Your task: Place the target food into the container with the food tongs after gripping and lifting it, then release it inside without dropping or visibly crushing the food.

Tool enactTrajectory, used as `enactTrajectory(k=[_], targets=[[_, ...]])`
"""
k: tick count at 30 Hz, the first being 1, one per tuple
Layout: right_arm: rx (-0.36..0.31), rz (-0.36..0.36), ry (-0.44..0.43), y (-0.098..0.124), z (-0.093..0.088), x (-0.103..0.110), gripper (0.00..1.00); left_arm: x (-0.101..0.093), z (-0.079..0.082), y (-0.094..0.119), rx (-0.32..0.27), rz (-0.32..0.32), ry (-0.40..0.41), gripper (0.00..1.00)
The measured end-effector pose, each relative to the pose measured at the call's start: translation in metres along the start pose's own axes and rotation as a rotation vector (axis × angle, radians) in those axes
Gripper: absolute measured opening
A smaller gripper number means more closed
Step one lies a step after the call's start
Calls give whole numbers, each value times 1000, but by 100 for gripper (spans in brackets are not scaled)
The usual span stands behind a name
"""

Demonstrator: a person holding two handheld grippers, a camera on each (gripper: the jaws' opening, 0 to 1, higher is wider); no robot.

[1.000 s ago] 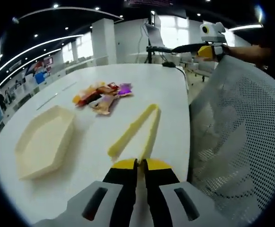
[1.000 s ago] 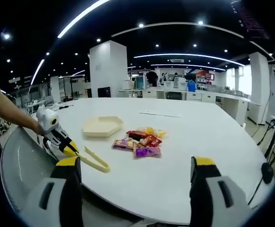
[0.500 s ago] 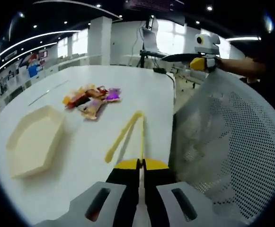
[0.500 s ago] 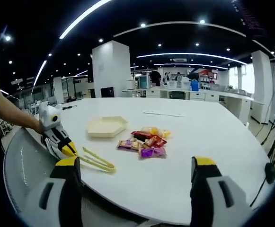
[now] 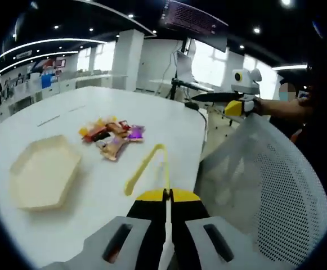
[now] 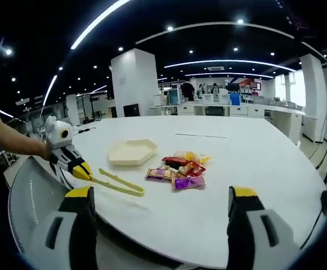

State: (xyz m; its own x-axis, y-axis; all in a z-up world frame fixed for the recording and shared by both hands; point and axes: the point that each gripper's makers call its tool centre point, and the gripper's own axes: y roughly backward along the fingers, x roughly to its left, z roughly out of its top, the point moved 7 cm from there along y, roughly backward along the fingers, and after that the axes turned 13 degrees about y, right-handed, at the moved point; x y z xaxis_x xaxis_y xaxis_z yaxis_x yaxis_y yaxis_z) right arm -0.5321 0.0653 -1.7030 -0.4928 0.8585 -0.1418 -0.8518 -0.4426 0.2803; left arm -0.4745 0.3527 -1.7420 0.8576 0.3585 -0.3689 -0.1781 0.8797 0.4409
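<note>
We grip the yellow tongs (image 5: 147,170) in the clenched left hand-held gripper (image 5: 167,195), lifted off the worktop (image 6: 253,169); right hand-held gripper (image 6: 162,194) released.

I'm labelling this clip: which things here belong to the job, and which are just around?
Job:
- food tongs, held by the left gripper
- snack packets
- hexagonal tray
- right gripper, open, empty

Just around:
- mesh chair
- table
</note>
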Motion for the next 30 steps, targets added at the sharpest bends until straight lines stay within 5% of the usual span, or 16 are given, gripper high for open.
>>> enactTrajectory(k=[5, 19, 30], targets=[[-93, 28, -45, -2, 25, 0, 99, -23, 27, 13, -61, -47, -46, 0], [-239, 292, -170, -20, 71, 38, 94, -90, 76, 39, -184, -169, -64, 0], [-459, 534, -258, -16, 141, 72, 87, -124, 103, 61, -304, -273, -48, 0]])
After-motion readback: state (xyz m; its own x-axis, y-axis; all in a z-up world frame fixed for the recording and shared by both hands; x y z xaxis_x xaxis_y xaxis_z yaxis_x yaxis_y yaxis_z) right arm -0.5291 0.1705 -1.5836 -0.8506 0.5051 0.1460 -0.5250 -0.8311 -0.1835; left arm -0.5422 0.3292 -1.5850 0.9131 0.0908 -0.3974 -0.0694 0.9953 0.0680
